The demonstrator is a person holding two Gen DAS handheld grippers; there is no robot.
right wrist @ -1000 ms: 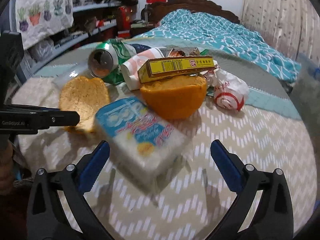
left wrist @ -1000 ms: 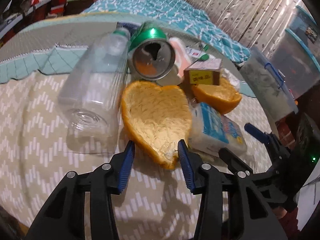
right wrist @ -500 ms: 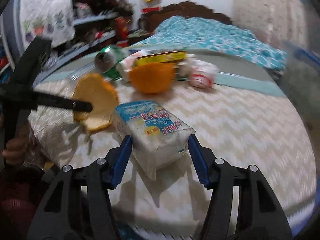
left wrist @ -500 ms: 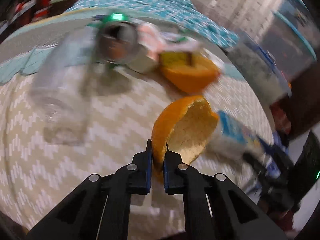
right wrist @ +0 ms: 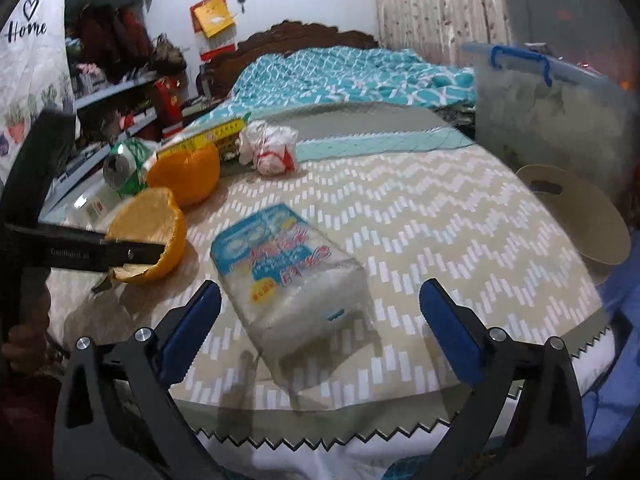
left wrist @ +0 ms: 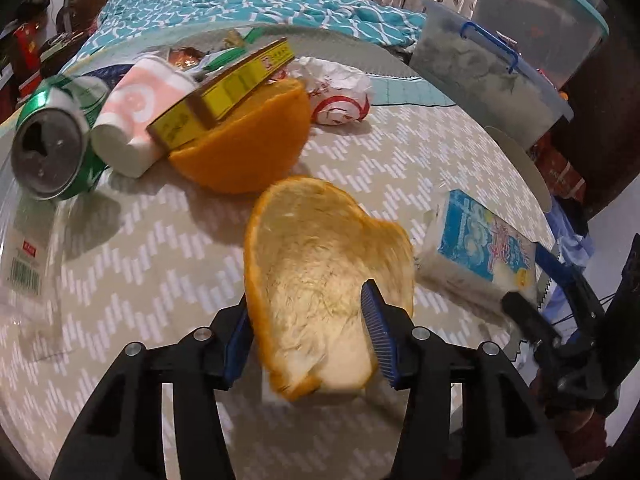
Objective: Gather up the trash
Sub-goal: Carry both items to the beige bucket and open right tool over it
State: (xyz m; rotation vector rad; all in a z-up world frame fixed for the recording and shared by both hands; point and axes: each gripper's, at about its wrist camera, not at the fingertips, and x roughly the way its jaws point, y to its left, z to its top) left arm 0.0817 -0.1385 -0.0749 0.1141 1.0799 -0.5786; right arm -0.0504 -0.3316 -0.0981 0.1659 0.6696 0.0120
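**Left wrist view: peel loose between the jaws, tissue pack lying by the table edge**

From where I stand, the landmark is the orange half (left wrist: 244, 152) sitting dome-up on the zigzag-patterned table (left wrist: 132, 264). A yellow box (left wrist: 224, 92) leans across its top. Behind and to the left of it lie a pink-and-white paper cup (left wrist: 136, 116) on its side and, further left, a green can (left wrist: 52, 148) with its open mouth facing the camera. To the right of the orange half, a crumpled red-and-white wrapper (left wrist: 340, 96) rests on the cloth.

Nearer than the orange half, the left hand-held gripper (left wrist: 308, 336) has an empty orange peel (left wrist: 320, 276) between its blue pads. Its jaws are opening: the right pad stands clear inside the peel's hollow, while the left pad is right beside the outer rind, and I cannot tell whether it touches. The peel's image is blurred.

In the right wrist view, the right hand-held gripper (right wrist: 320, 328) has its jaws spread wide, opening, and the blue-and-white tissue pack (right wrist: 288, 276) lies between them with both pads well clear of it. The pack lies on the table, nearer the edge than the orange half and to its right. The peel (right wrist: 148, 236) shows to the pack's left, with the other gripper's black finger across it. A clear storage bin (right wrist: 552, 120) with a blue latch stands far right, beyond the table.
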